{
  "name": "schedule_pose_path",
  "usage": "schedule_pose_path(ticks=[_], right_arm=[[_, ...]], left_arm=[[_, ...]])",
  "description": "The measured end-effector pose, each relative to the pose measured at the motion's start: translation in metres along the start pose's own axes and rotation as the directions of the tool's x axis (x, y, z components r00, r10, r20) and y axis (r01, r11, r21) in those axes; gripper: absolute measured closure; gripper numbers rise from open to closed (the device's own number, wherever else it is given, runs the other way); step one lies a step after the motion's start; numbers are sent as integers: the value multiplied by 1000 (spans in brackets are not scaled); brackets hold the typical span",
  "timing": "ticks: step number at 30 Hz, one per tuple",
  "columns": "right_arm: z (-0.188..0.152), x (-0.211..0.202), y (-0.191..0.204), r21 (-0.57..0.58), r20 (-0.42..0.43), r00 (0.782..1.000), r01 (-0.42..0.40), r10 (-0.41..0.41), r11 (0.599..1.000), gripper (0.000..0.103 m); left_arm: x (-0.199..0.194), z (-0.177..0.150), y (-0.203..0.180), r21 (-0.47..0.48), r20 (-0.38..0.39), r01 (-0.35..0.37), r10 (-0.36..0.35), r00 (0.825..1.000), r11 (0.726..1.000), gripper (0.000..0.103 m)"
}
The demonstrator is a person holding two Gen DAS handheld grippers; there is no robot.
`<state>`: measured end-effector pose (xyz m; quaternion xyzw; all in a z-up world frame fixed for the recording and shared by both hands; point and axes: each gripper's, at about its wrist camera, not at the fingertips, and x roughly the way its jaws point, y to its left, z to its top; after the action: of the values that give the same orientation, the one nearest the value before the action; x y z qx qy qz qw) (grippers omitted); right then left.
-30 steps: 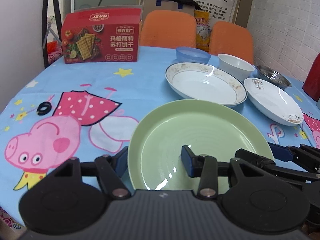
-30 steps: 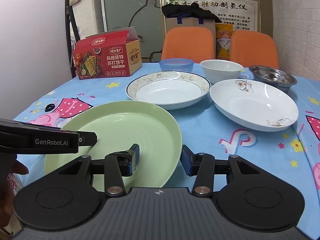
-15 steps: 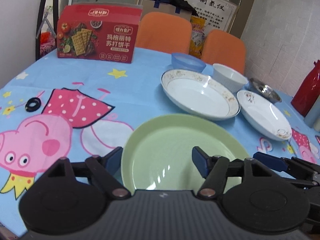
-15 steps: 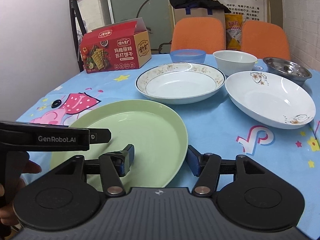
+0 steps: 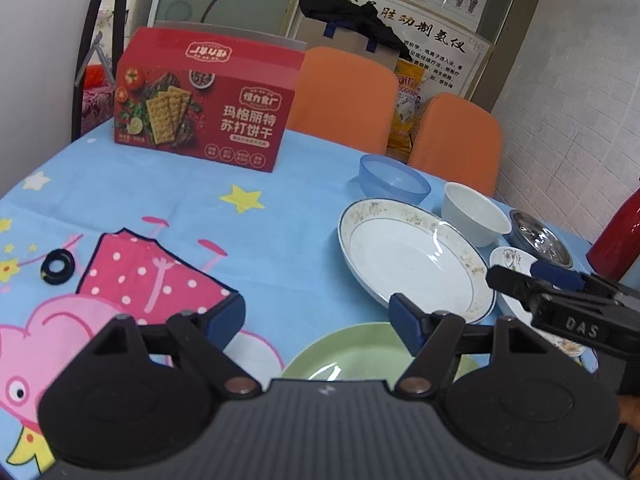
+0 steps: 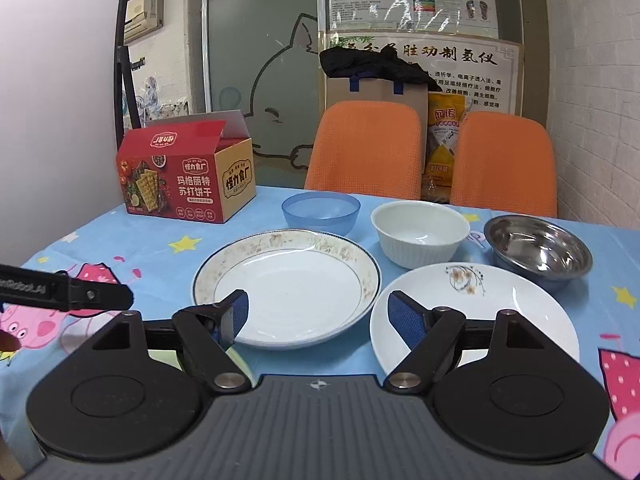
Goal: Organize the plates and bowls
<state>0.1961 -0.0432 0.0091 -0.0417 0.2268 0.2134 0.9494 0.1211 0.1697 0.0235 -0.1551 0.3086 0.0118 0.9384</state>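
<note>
A green plate (image 5: 360, 354) lies on the table just below my left gripper (image 5: 318, 316), which is open and empty above it. My right gripper (image 6: 318, 312) is open and empty, hovering before a white plate with a speckled rim (image 6: 296, 292) and a white flowered plate (image 6: 492, 320). Behind them stand a blue bowl (image 6: 320, 210), a white bowl (image 6: 420, 234) and a steel bowl (image 6: 538, 250). In the left wrist view I see the speckled plate (image 5: 412, 260), the blue bowl (image 5: 394, 180), the white bowl (image 5: 474, 212) and the right gripper's finger (image 5: 560, 304).
A red cracker box (image 5: 204, 100) stands at the back left of the table. A black ring (image 5: 58, 266) lies on the cartoon tablecloth at the left. Two orange chairs (image 6: 368, 148) stand behind the table. A red flask (image 5: 622, 236) stands at the right edge.
Both grippers have risen and pulled back from the green plate, which now lies low in the left view. The right gripper's jaws have opened wider and now face the white plates.
</note>
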Motion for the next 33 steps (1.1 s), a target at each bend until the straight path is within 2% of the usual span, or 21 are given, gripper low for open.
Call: schedule_pose_path(ticks=[5, 10, 12, 15, 19, 23, 27, 33], right_arm=[[22, 58, -12, -17, -53, 998, 15, -16, 1000, 0], [22, 96, -20, -3, -158, 987, 8, -9, 1000, 0], [20, 100, -17, -1, -173, 985, -12, 12, 1000, 0], [22, 102, -10, -4, -171, 985, -1, 0, 1000, 0], [26, 108, 5, -6, -171, 984, -58, 56, 998, 0], [28, 95, 6, -21, -133, 990, -53, 50, 998, 0], [18, 86, 3, -10, -155, 986, -64, 62, 998, 0], [9, 92, 5, 0, -183, 980, -80, 79, 997, 0]], left_arm=[[26, 15, 8, -13, -27, -20, 20, 999, 1000, 31], [41, 24, 16, -23, -35, -28, 28, 999, 999, 31], [45, 26, 18, -14, -38, -38, 38, 999, 999, 31], [48, 30, 20, -9, -37, -45, 45, 998, 999, 31], [49, 33, 17, 6, -33, -48, 48, 998, 999, 31], [58, 41, 14, 20, -41, -32, 33, 999, 999, 31], [86, 49, 5, 36, -99, 4, 0, 995, 999, 31], [113, 48, -8, 94, -141, -2, 15, 990, 996, 31]])
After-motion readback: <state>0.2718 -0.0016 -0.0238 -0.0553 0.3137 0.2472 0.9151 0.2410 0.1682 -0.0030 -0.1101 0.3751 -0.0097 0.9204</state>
